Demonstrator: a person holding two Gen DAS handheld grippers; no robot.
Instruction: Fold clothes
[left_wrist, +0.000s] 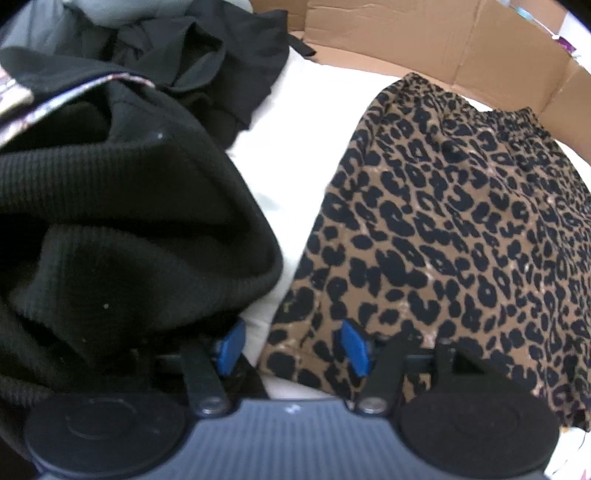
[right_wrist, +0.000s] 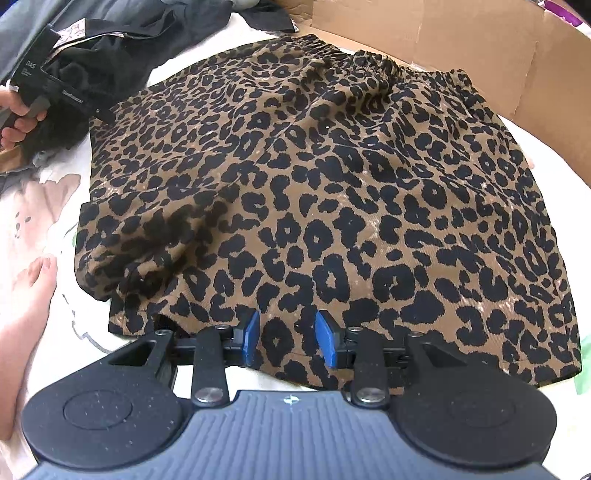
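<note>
Leopard-print skirt (right_wrist: 325, 192) flat on white sheet (left_wrist: 295, 147), waistband toward cardboard (right_wrist: 461, 40). Left gripper (left_wrist: 293, 349) and right gripper (right_wrist: 290, 338) jaws released over near hem, gripping nothing. Black knit (left_wrist: 122, 229) blocks left view's left half; skirt's right edge cut off there.

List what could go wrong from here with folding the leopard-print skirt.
1. The left gripper is open at the leopard-print skirt's near corner, right beside the black ribbed garment; closing might catch that too.
2. The right gripper is open over the hem, with no cloth visibly pinched; it may take only the top layer.
3. The skirt's left side is bunched, so a fold made now would probably trap the wrinkle.
</note>
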